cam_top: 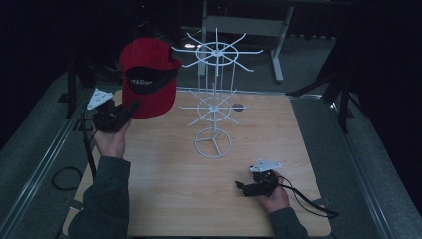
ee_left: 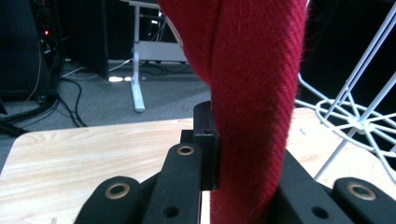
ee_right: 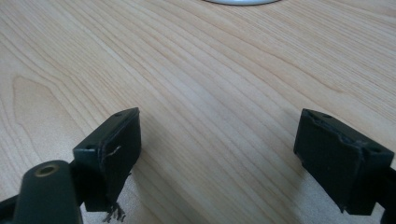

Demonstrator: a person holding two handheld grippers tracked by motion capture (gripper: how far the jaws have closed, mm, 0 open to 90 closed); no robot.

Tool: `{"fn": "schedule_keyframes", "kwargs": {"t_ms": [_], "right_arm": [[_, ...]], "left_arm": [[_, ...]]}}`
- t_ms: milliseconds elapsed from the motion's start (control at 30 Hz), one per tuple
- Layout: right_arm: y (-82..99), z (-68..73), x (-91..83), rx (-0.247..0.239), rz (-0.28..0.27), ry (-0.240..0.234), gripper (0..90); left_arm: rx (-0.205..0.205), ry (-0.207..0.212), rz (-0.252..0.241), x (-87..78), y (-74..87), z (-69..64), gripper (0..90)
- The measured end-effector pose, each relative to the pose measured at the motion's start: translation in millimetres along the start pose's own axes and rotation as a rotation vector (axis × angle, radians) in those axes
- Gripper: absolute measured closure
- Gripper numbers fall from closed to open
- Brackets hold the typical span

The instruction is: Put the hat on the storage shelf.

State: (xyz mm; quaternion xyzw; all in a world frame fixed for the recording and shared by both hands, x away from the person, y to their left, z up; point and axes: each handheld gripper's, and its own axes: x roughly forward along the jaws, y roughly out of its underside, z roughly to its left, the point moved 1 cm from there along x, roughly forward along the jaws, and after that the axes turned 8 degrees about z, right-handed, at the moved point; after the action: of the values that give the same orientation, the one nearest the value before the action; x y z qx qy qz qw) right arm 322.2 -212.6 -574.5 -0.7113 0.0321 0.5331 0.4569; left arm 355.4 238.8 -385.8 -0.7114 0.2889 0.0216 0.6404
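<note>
Above the left rear part of the table (cam_top: 164, 199), the left gripper (cam_top: 130, 108) is holding a red cap (cam_top: 149, 74) up in the air, its jaws pinching the brim edge tightly. From the left gripper view the cap's (ee_left: 254, 93) cloth is showing a coarse, fuzzy twill weave, and the fabric is running upright between the black pads. A dark band is lining the cap's hollow inside, which is facing the high camera. The left forearm, in a grey-green sleeve, is reaching forward with the hand tilting upward.

Just to the right of the cap, a white wire rack (cam_top: 214, 99) is standing upright near the table's middle, with two tiers of thin, upturned prongs and a ring base with three spokes. The cap is hanging close to the upper tier without touching it. The pale wood-grain tabletop is lying bare between rack and front edge.

Near the front right corner, the right gripper (cam_top: 245, 186) is resting low over the wood, pointing left, its jaws standing wide apart with bare table (ee_right: 210, 93) between them.
</note>
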Motion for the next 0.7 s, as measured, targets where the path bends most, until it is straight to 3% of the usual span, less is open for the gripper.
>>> {"fn": "schedule_keyframes", "kwargs": {"t_ms": [433, 700], "right_arm": [[0.0, 0.1, 0.0, 0.001, 0.000, 0.000, 14.7], [0.0, 0.0, 0.0, 0.001, 0.001, 0.000, 14.7]], "left_arm": [[-0.014, 0.016, -0.056, -8.5, -8.9, -4.7, 85.6], [-0.007, 0.026, -0.105, -23.0, -16.1, -10.0, 85.6]]}}
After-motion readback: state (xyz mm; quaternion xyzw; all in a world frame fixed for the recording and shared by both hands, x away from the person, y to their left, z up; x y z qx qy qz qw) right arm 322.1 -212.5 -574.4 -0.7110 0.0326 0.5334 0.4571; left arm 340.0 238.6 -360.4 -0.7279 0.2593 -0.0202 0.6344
